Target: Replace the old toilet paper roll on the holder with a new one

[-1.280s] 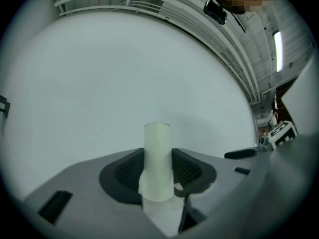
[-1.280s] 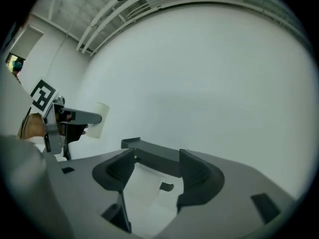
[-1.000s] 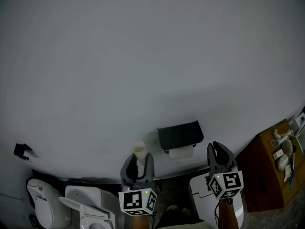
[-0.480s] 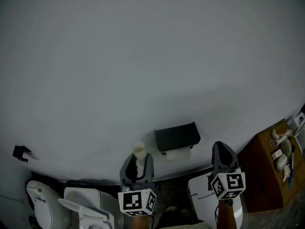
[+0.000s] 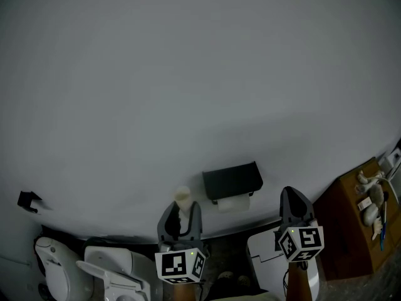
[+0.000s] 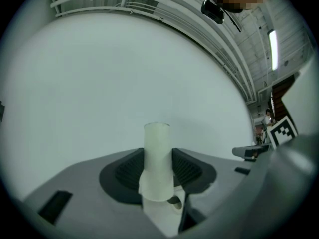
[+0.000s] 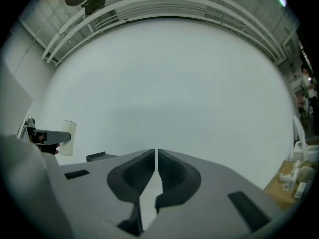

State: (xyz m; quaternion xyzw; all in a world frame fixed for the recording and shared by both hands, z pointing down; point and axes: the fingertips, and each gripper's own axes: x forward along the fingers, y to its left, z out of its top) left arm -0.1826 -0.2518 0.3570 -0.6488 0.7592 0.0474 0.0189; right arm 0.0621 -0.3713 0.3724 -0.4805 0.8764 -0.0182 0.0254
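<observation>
A black toilet paper holder (image 5: 232, 180) hangs on the grey wall, and a white roll (image 5: 234, 202) shows under its cover. My left gripper (image 5: 182, 211) is below and left of it, shut on a pale upright tube (image 5: 182, 198). In the left gripper view the tube (image 6: 157, 153) stands between the jaws of the left gripper (image 6: 158, 172) and rises above them. My right gripper (image 5: 294, 199) is to the right of the holder, apart from it. Its jaws meet with nothing between them in the right gripper view (image 7: 155, 156), where the tube (image 7: 68, 137) shows far left.
A white toilet (image 5: 109, 271) stands at the lower left and a white lidded bin (image 5: 266, 256) lies under my right gripper. A wooden cabinet (image 5: 354, 231) with small items on top stands at the right. A small black hook (image 5: 27, 199) is on the wall at the far left.
The right gripper's jaws, slightly apart a second ago, have closed, and that gripper has shifted a little to the right. The left gripper and its tube have stayed put.
</observation>
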